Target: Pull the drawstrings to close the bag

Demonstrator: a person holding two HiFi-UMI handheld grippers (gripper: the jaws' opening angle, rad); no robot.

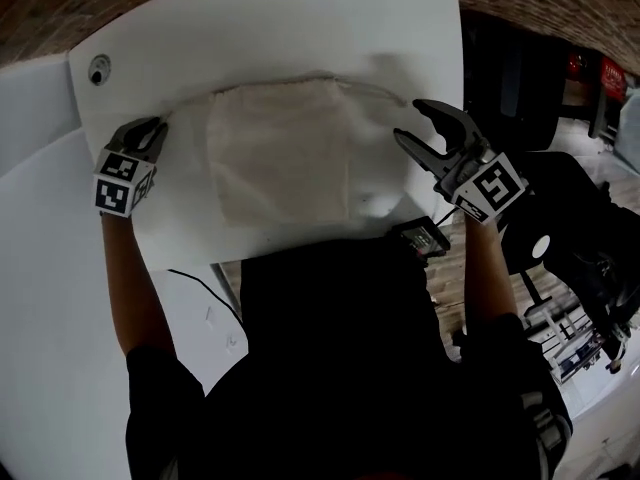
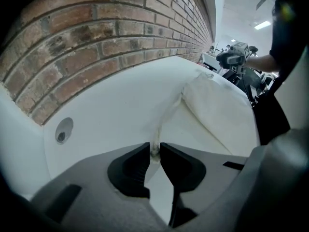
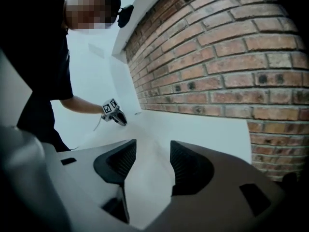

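A cream drawstring bag (image 1: 290, 153) lies flat on the white table (image 1: 300, 28). At the bag's upper left corner my left gripper (image 1: 155, 128) rests on the table. In the left gripper view its jaws (image 2: 154, 148) are shut on the left drawstring (image 2: 166, 117), which runs from the pads up to the bag (image 2: 217, 110). My right gripper (image 1: 410, 121) stands open by the bag's upper right corner, close to the right drawstring (image 1: 378, 89). In the right gripper view only pale surface shows between the jaws of the right gripper (image 3: 153, 146), and the left gripper (image 3: 113, 115) shows far off.
A brick wall (image 2: 96, 42) runs along the table's far side. A round cable hole (image 1: 98, 70) sits at the table's far left corner. A small black device (image 1: 420, 236) lies at the near edge. Dark equipment (image 1: 580, 248) crowds the floor to the right.
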